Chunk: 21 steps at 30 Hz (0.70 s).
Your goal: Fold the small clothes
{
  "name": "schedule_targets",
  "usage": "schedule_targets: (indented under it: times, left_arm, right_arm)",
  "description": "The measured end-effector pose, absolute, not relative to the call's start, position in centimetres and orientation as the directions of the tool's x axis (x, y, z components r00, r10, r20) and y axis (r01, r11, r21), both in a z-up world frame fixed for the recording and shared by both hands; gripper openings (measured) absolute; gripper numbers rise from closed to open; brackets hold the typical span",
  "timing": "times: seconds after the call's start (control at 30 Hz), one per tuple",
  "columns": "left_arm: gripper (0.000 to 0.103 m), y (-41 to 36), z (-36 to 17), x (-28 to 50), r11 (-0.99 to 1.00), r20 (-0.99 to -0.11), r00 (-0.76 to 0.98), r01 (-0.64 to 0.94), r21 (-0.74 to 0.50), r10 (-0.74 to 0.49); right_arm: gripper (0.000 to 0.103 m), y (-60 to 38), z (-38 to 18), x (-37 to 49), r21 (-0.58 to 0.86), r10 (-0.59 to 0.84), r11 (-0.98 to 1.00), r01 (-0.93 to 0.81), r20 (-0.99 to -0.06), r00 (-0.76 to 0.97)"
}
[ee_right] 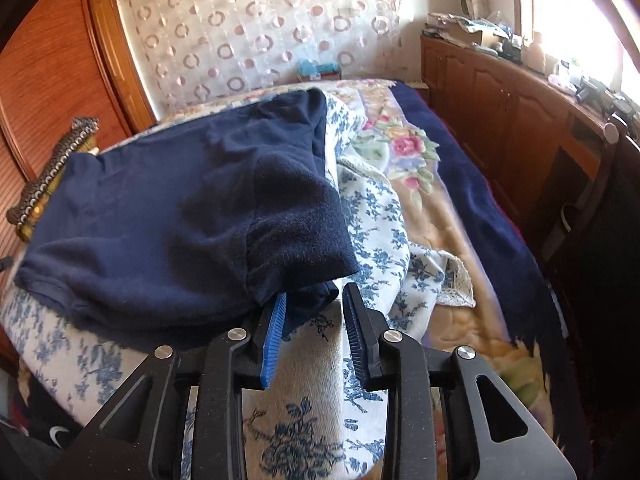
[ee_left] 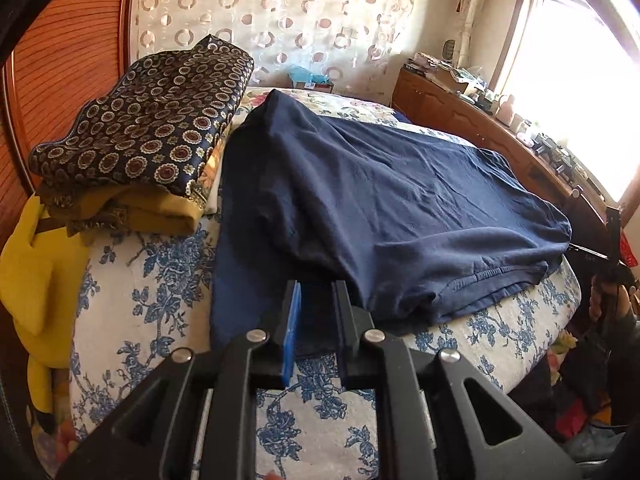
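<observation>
Bed with blue-floral cover carries the navy garment just ahead of both claws, my left claw slightly spread over its edge, right claw spread around a loose corner, so that corner may snag and undo the fold.

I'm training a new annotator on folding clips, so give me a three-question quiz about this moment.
1. True or false: the navy blue knit garment lies on the white bedcover with blue flowers.
2. Which lies left of it in the left wrist view? A) the folded dark patterned cloth with round medallions B) a red towel C) a wicker basket
3. Fill in: the right gripper has its jaws ____, with a navy corner lying loose between them.

Key: 1 true; 2 A; 3 open.
</observation>
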<state>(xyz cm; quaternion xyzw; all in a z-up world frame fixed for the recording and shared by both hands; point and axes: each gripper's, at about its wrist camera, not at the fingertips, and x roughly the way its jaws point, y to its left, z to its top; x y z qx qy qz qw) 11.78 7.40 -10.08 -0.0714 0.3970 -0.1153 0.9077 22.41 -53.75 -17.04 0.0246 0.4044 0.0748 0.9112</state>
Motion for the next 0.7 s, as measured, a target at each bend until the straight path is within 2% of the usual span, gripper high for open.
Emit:
schedule_targets:
  times: [0.03, 0.07, 0.1, 0.13, 0.17, 0.37, 0.47, 0.63, 0.7]
  left_arm:
    - [0.013, 7.3, -10.1, 11.8, 0.963, -0.706, 0.657, 0.153, -0.220, -0.265]
    - [0.013, 7.2, -10.2, 11.8, 0.964, -0.707, 0.655, 0.154, -0.219, -0.265]
    - [0.014, 7.1, -10.3, 11.9, 0.964, -0.709, 0.654, 0.156, -0.217, -0.265]
    - [0.014, 7.0, -10.4, 11.9, 0.964, -0.711, 0.653, 0.157, -0.213, -0.263]
    - [0.014, 6.9, -10.4, 12.0, 0.965, -0.711, 0.653, 0.157, -0.210, -0.261]
    - [0.014, 7.1, -10.4, 12.3, 0.972, -0.704, 0.672, 0.136, -0.189, -0.231]
    - [0.015, 7.4, -10.4, 12.7, 0.974, -0.704, 0.673, 0.129, -0.187, -0.225]
    - [0.015, 8.1, -10.3, 13.4, 0.978, -0.709, 0.674, 0.113, -0.178, -0.207]
    - [0.015, 8.2, -10.4, 13.6, 0.981, -0.718, 0.669, 0.108, -0.164, -0.194]
  right_arm:
    - [0.028, -53.9, -17.0, 22.4, 0.111, 0.161, 0.987, -0.117, -0.728, 0.667]
    - [0.023, -53.9, -17.0, 22.3, 0.111, 0.164, 0.986, -0.121, -0.720, 0.674]
    - [0.010, -53.8, -16.9, 22.1, 0.092, 0.146, 0.989, -0.115, -0.717, 0.682]
    - [0.004, -54.0, -16.9, 21.9, 0.074, 0.128, 0.991, -0.108, -0.711, 0.692]
    - [0.002, -54.5, -16.7, 21.4, 0.118, 0.176, 0.984, -0.131, -0.702, 0.690]
    - [0.002, -55.7, -13.8, 16.2, 0.097, 0.151, 0.989, -0.116, -0.642, 0.752]
    - [0.002, -55.4, -13.4, 14.3, 0.096, 0.174, 0.984, -0.147, -0.654, 0.736]
    - [0.003, -54.2, -13.5, 14.5, 0.029, 0.106, 0.993, -0.117, -0.676, 0.730]
    - [0.010, -54.0, -13.5, 14.9, 0.041, 0.112, 0.993, -0.114, -0.670, 0.734]
